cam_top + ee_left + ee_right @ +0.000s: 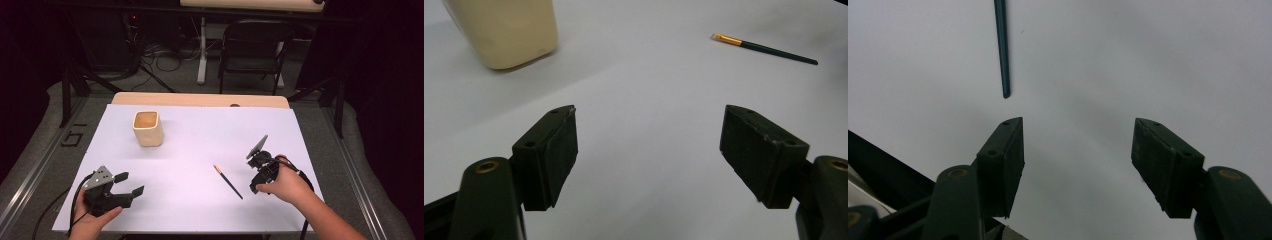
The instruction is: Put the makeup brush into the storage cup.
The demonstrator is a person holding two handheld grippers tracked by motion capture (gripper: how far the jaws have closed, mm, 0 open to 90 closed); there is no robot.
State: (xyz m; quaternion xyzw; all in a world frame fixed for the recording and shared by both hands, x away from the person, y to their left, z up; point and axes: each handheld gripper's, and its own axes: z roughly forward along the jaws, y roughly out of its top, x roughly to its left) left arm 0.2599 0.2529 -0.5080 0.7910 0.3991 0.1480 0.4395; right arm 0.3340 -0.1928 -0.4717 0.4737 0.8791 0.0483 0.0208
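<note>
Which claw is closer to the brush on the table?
The right claw, with the brush handle's end just off its open jaws. The left claw sits far across the white sheet, nearer the cream cup.

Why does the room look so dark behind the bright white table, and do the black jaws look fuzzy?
High view: light falls on the white table sheet while the room behind stays dim. Left gripper view: the cream ceramic cup casts a soft shadow; the near jaws look slightly soft. Right gripper view: the thin dark paintbrush looks sharp.
</note>
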